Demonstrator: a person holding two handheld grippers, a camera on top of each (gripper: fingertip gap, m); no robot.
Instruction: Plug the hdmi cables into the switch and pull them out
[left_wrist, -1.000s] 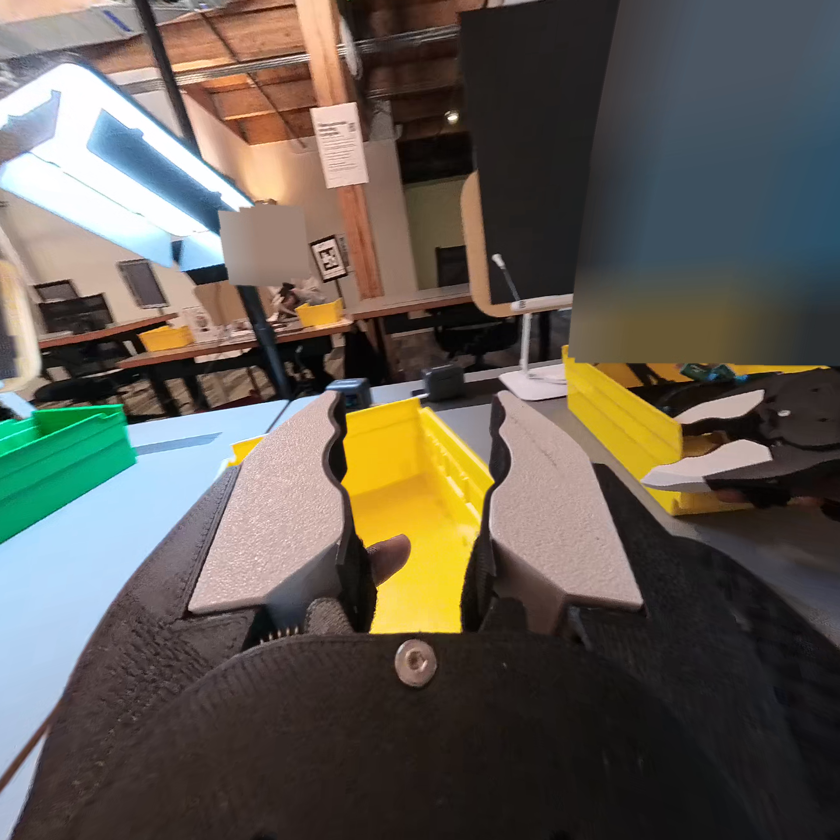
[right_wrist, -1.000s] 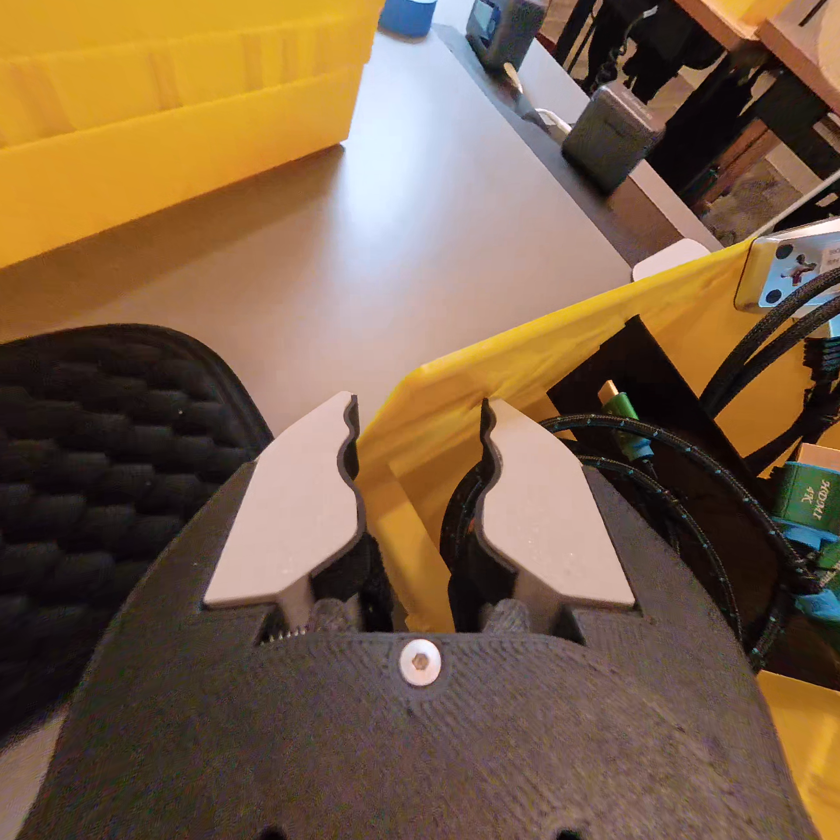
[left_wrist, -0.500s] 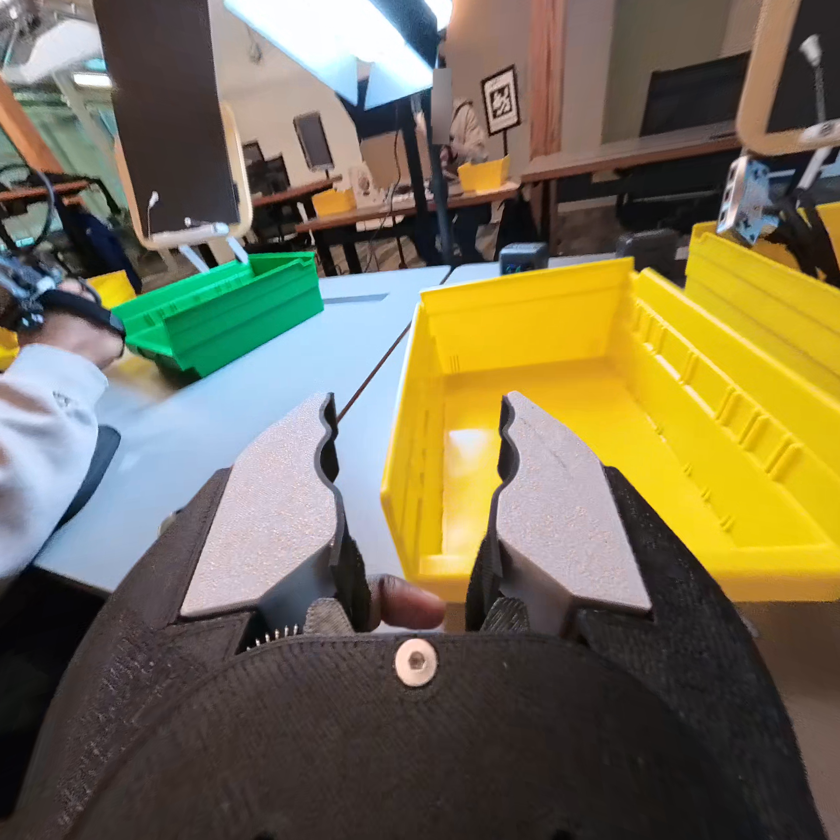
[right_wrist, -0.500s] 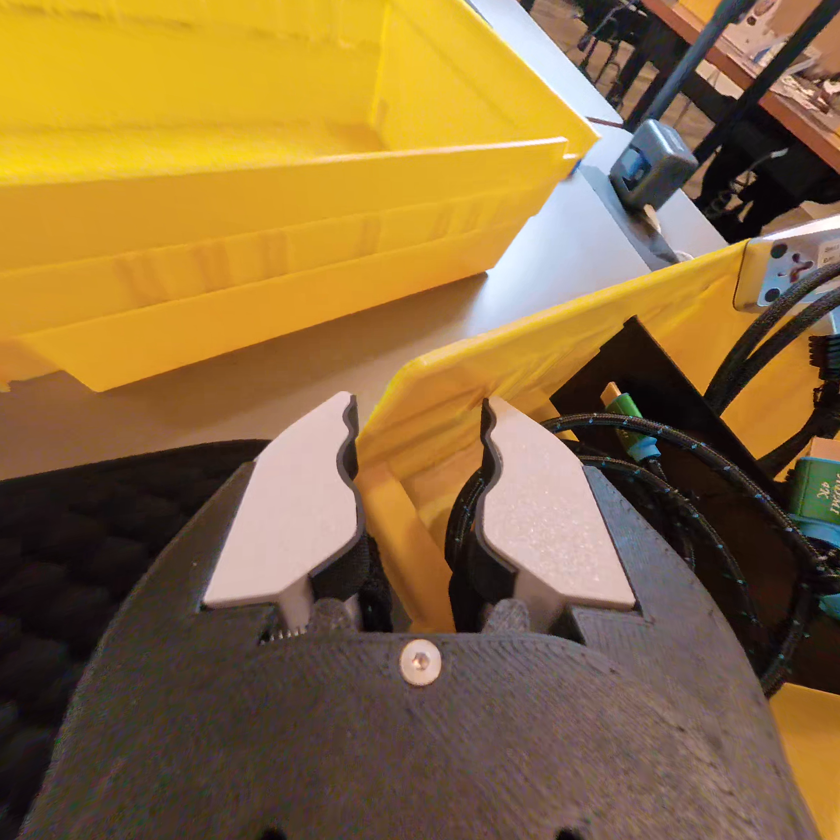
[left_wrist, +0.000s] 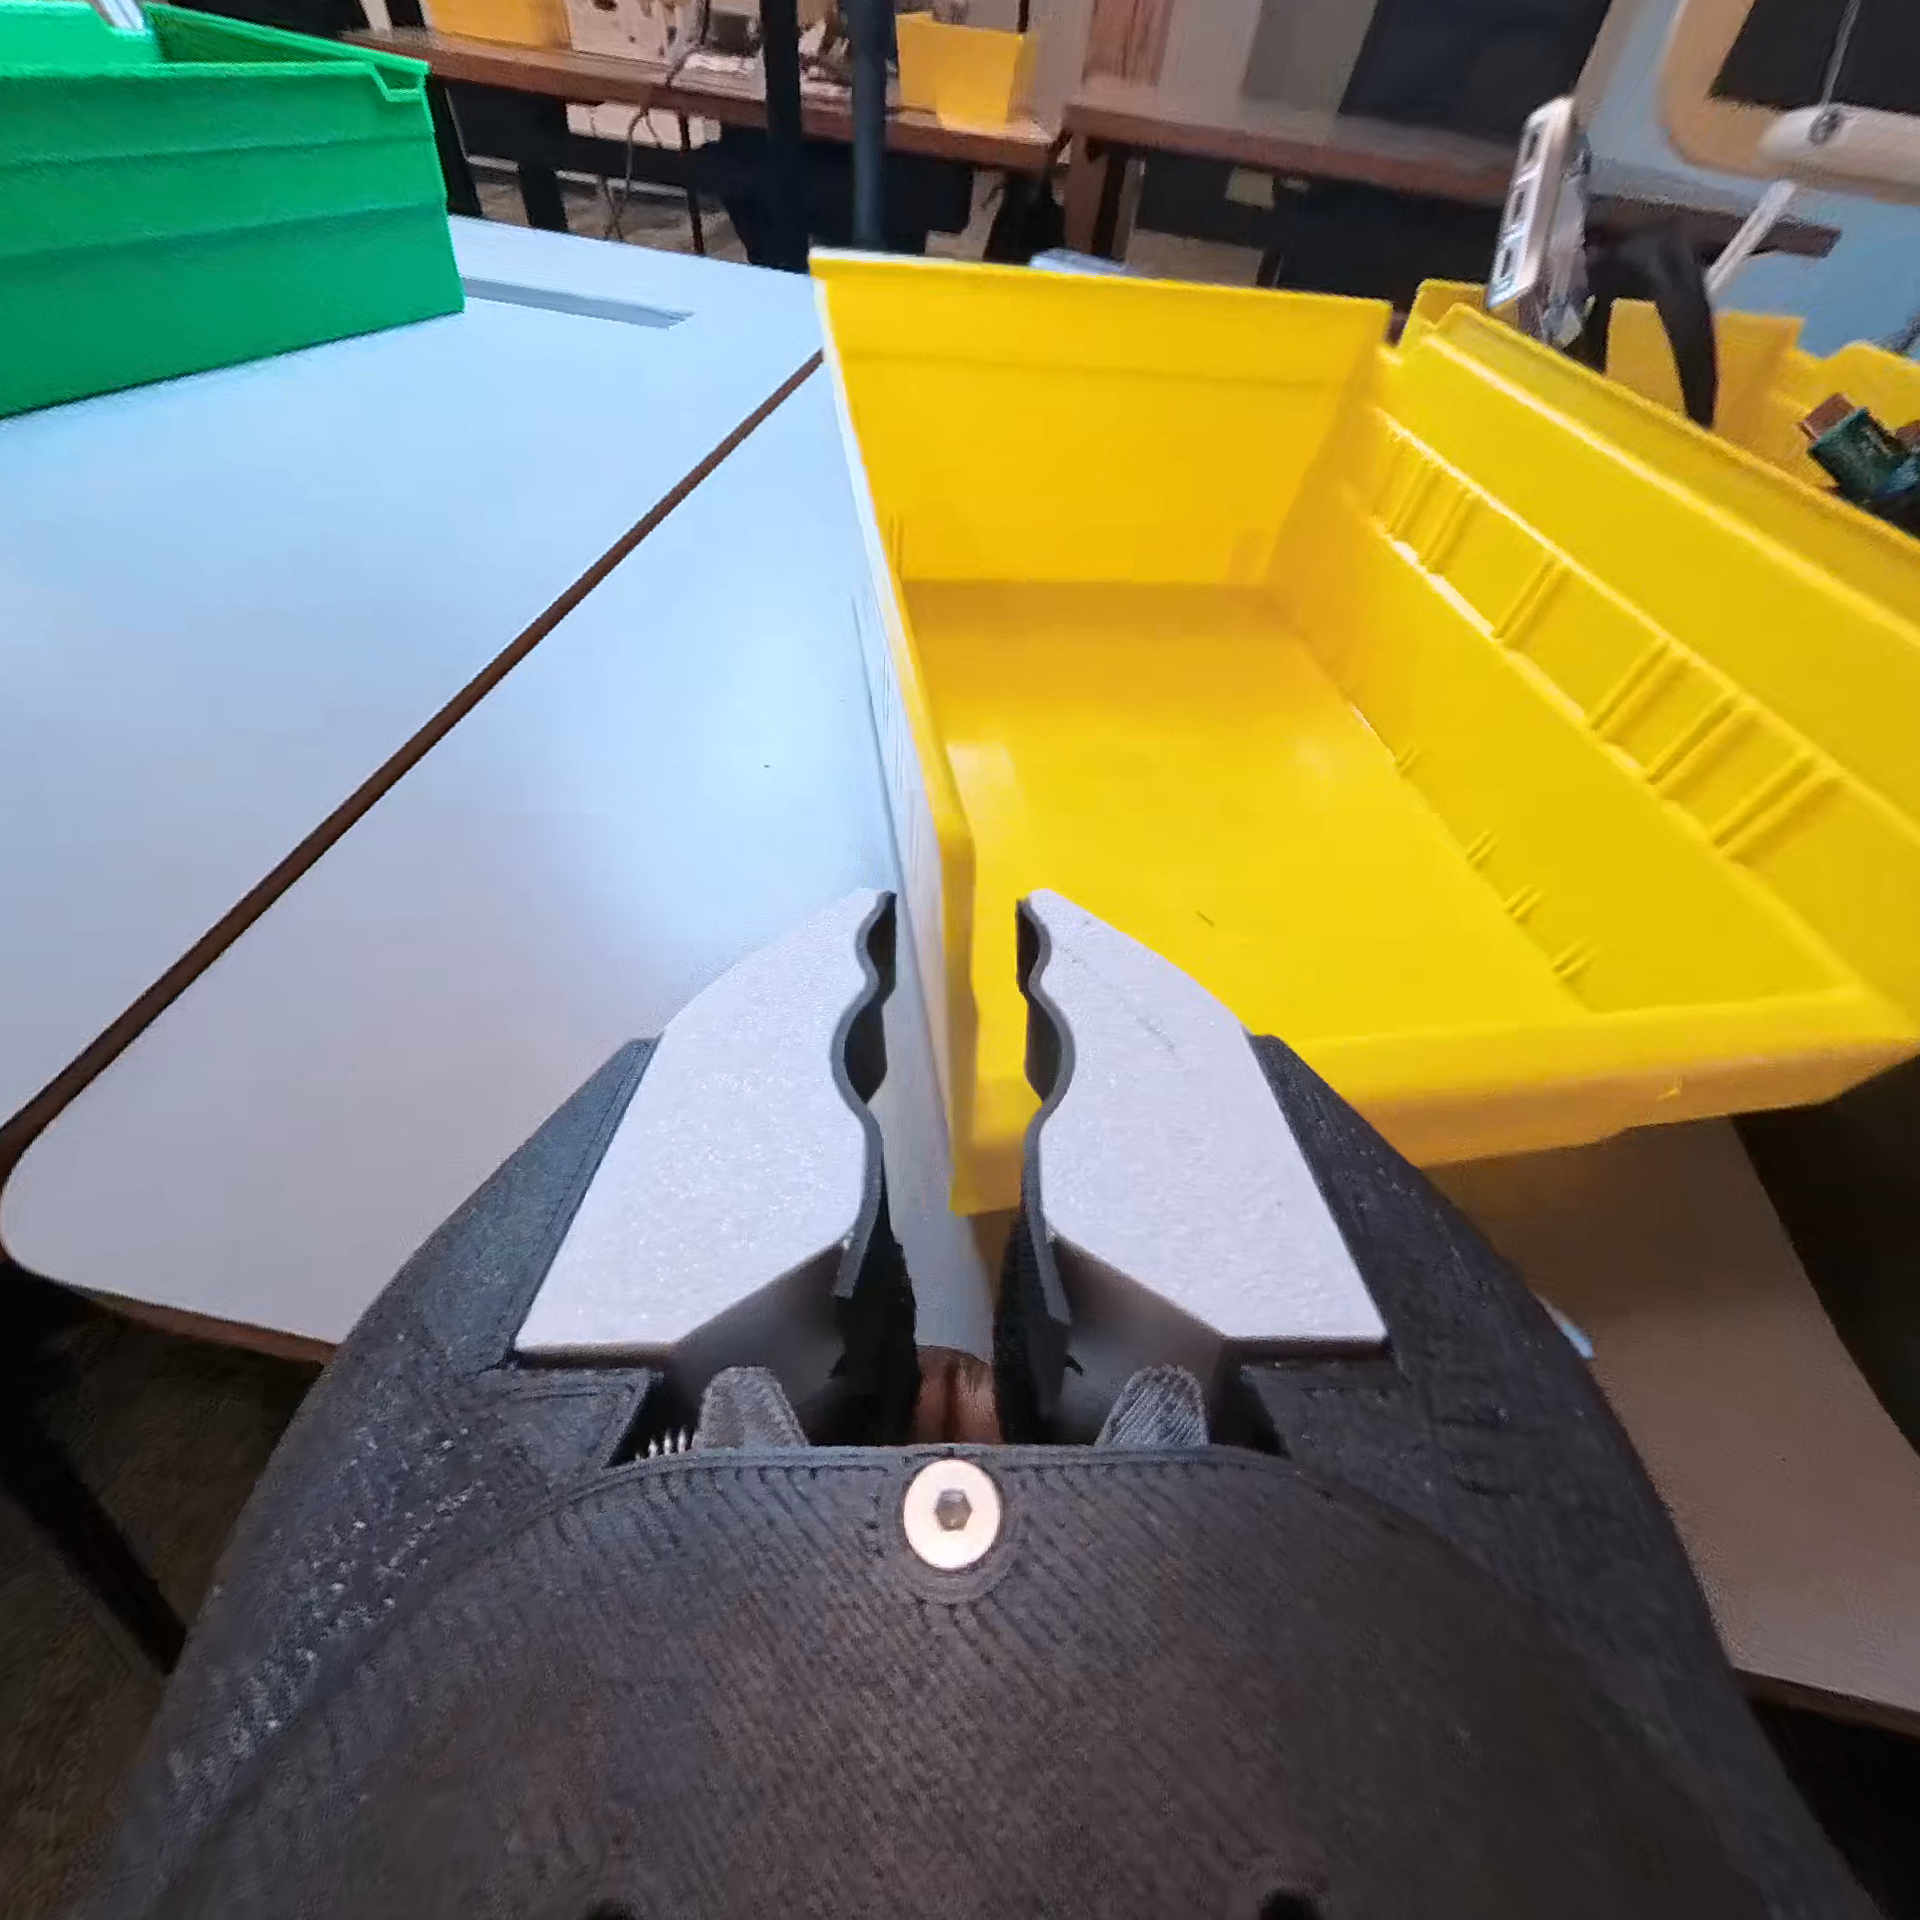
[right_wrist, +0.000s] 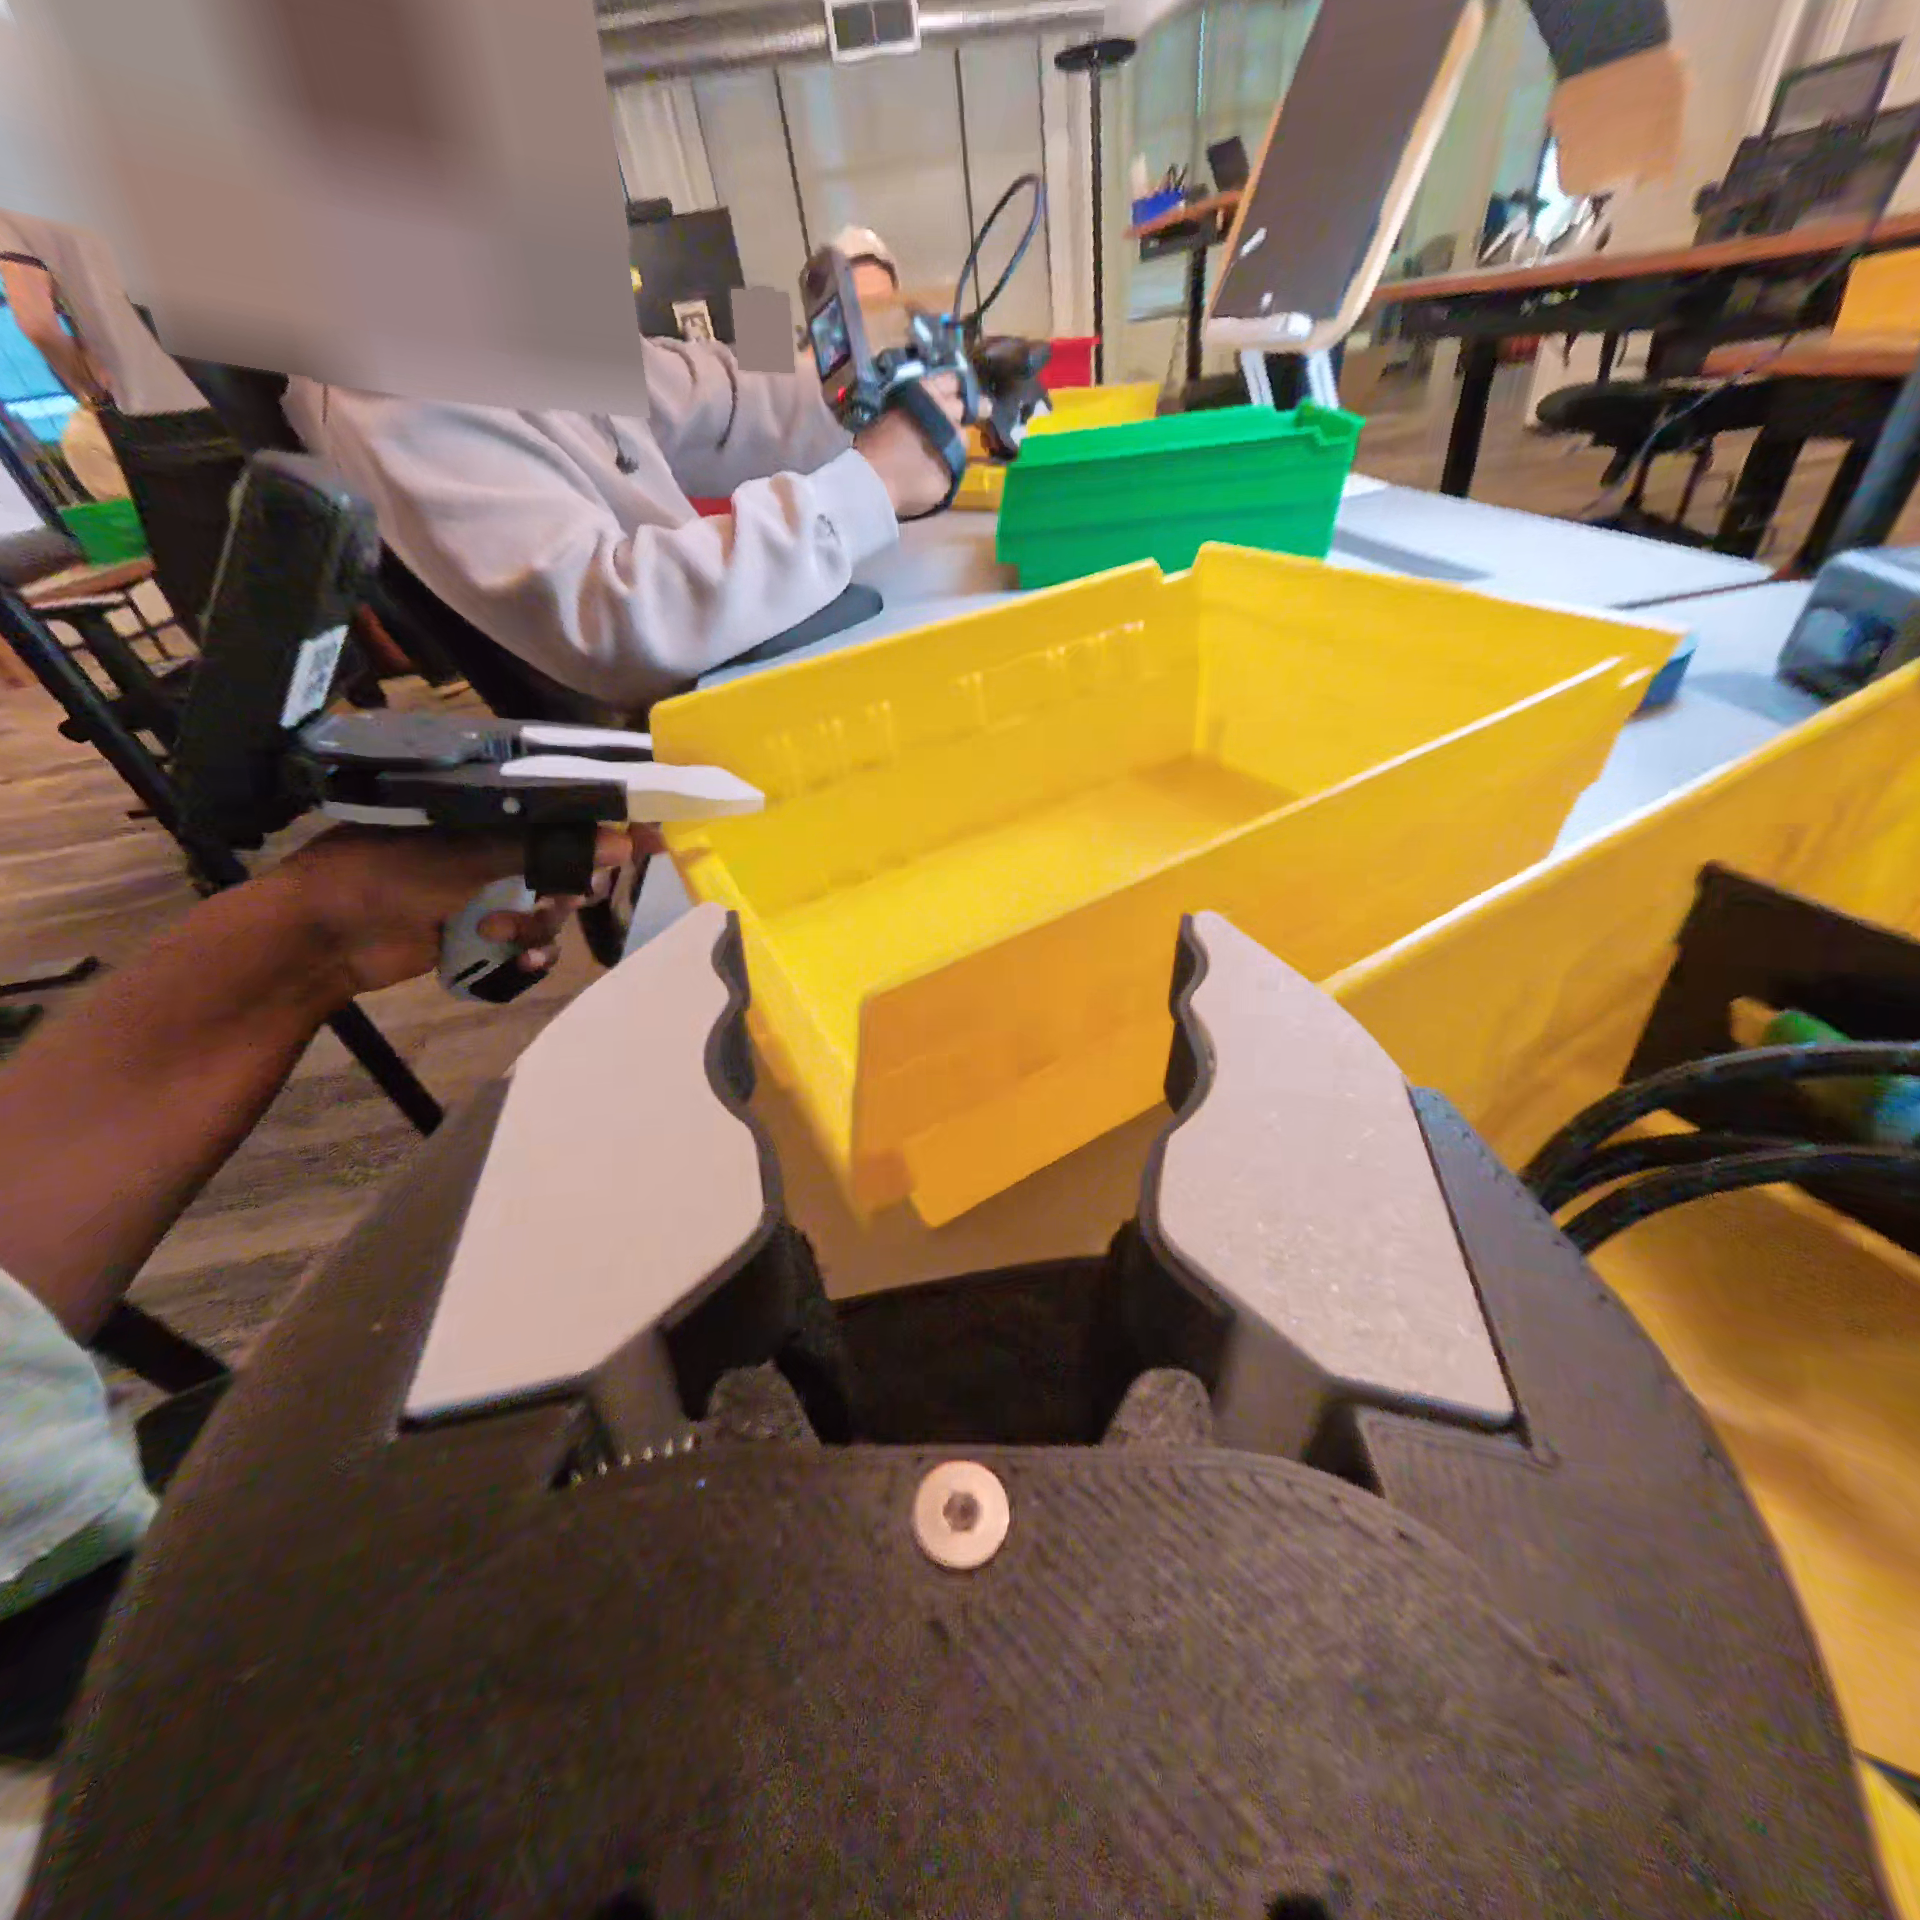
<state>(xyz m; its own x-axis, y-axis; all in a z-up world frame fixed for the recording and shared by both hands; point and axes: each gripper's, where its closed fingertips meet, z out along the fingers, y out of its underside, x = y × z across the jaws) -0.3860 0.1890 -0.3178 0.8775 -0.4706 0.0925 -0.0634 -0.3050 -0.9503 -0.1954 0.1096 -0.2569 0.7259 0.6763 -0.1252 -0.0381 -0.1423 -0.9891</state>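
**2 grippers at an empty yellow bin, cables off to the side**

2 pale grey tabletops (left_wrist: 436, 727) are seen butted together along a dark seam, in a large workroom with rows of wooden desks, chairs and stand-mounted panels. A green bin (left_wrist: 208, 197) of ribbed plastic is set at the far left of the left wrist view. An open yellow bin (left_wrist: 1299, 790), glossy and smooth inside with moulded ribs along 1 long wall, is placed near the table's front edge.

The left gripper (left_wrist: 954, 951) is shown with its rough grey fingers brought close, a narrow gap being left between them; the bin's near left wall is lined up with that gap. Whether the wall is pinched cannot be told. In the right wrist view the same gripper (right_wrist: 686, 774) is seen from the side, its tips at the bin's corner rim.

The right gripper (right_wrist: 956, 987) is held wide apart with nothing between its fingers, just short of the yellow bin's near end.

Only the right wrist view shows a seated person in a light sweatshirt (right_wrist: 582, 540) at the next table. The braided black hdmi cables (right_wrist: 1725, 1132) are seen there in a second yellow bin (right_wrist: 1558, 977) at the right, beside a green-tipped plug. The switch cannot be made out clearly.
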